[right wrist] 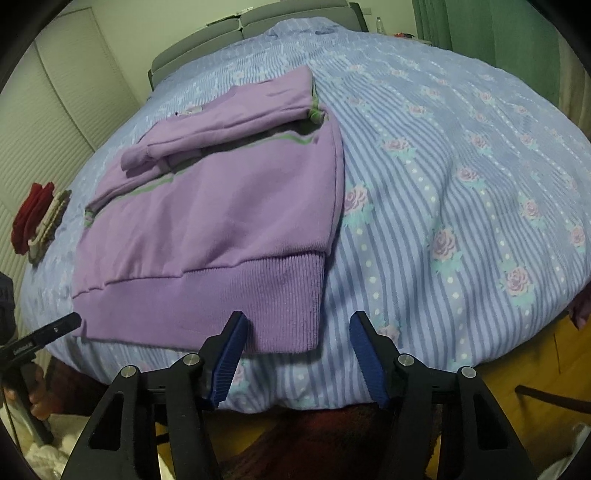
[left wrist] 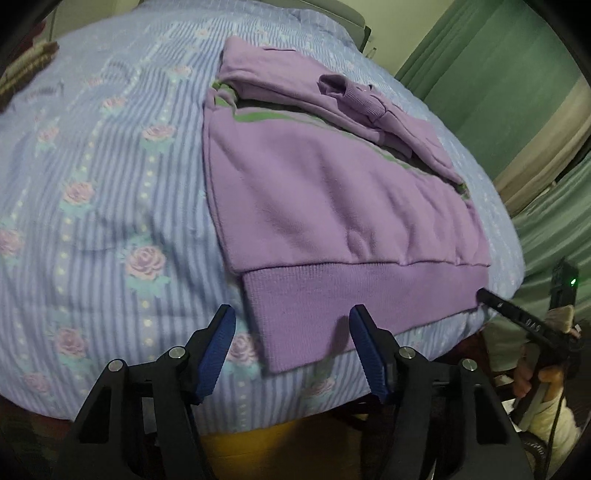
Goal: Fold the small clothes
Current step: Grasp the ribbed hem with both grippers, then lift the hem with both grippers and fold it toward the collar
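Observation:
A purple sweatshirt with green stripes lies on the bed, sleeves folded across its upper part, ribbed hem toward me. It also shows in the right wrist view. My left gripper is open and empty, just short of the hem's near corner. My right gripper is open and empty near the hem's other corner. In the left wrist view a finger of the right gripper reaches the hem's right end. In the right wrist view a finger of the left gripper sits by the hem's left end.
The bed is covered by a blue striped quilt with rose print. A red garment and a folded striped cloth lie at the bed's left side. Green curtains hang to the right. A grey headboard stands at the far end.

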`<move>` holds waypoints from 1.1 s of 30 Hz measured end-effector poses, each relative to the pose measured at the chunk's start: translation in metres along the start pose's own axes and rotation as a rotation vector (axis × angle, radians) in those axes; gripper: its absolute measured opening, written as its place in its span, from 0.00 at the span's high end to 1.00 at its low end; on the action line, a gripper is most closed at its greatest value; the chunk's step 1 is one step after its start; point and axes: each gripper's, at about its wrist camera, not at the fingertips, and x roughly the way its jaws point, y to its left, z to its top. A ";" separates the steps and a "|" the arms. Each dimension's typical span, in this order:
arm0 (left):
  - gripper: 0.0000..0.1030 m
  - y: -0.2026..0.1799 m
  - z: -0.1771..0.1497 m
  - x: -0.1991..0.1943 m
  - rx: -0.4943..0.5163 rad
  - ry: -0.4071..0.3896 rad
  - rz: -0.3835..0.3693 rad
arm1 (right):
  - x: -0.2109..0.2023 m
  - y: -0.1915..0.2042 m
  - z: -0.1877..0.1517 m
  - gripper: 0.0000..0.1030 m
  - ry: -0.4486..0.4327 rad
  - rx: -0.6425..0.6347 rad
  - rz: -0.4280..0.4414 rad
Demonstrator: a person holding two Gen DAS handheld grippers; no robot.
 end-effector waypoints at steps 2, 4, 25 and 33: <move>0.41 0.002 0.000 0.003 -0.020 -0.004 -0.020 | 0.002 0.001 0.000 0.45 0.005 -0.001 0.015; 0.41 0.007 0.003 0.004 -0.047 -0.012 -0.058 | 0.004 0.003 0.001 0.47 -0.007 -0.014 0.020; 0.91 -0.027 0.026 -0.043 0.009 -0.167 -0.119 | -0.015 0.006 0.022 0.88 -0.055 0.021 0.171; 0.92 -0.049 0.055 -0.095 0.013 -0.331 -0.132 | -0.079 0.013 0.044 0.89 -0.223 0.105 0.273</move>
